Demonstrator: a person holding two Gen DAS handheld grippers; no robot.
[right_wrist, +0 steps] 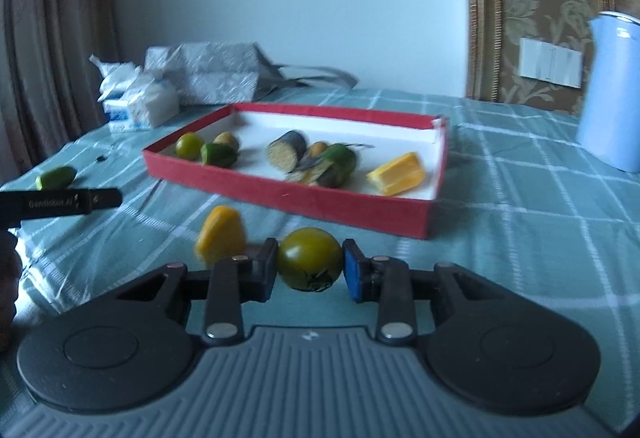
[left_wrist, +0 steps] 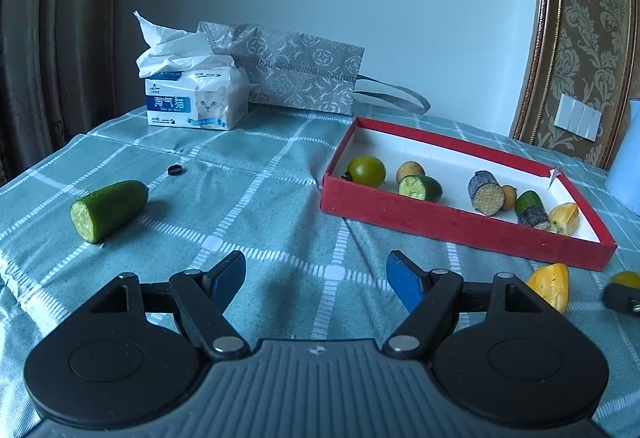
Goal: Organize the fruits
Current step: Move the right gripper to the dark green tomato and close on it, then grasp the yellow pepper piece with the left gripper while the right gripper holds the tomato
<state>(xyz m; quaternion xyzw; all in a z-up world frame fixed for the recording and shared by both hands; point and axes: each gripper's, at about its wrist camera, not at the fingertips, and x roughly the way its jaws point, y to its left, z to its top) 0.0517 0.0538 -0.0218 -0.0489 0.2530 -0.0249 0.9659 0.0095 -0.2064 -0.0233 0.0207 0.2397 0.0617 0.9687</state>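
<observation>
My right gripper (right_wrist: 310, 269) pinches the green tomato (right_wrist: 309, 258) to carry it into the red box (right_wrist: 280, 193); my left gripper (left_wrist: 316, 280) waits wide open, empty, near the cucumber piece (left_wrist: 108, 209).

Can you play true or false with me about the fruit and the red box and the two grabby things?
1. The right gripper has a green tomato between its fingers. True.
2. The left gripper is holding the cucumber piece. False: its fingers are open with nothing between them, and the cucumber piece lies on the cloth off to the side.
3. The red box is empty. False: it already holds another green tomato, cut pieces and a yellow wedge.
4. A yellow fruit piece lies on the cloth outside the box. True.
5. The tissue pack sits inside the box. False: it stands on the cloth beside the grey bag.
</observation>
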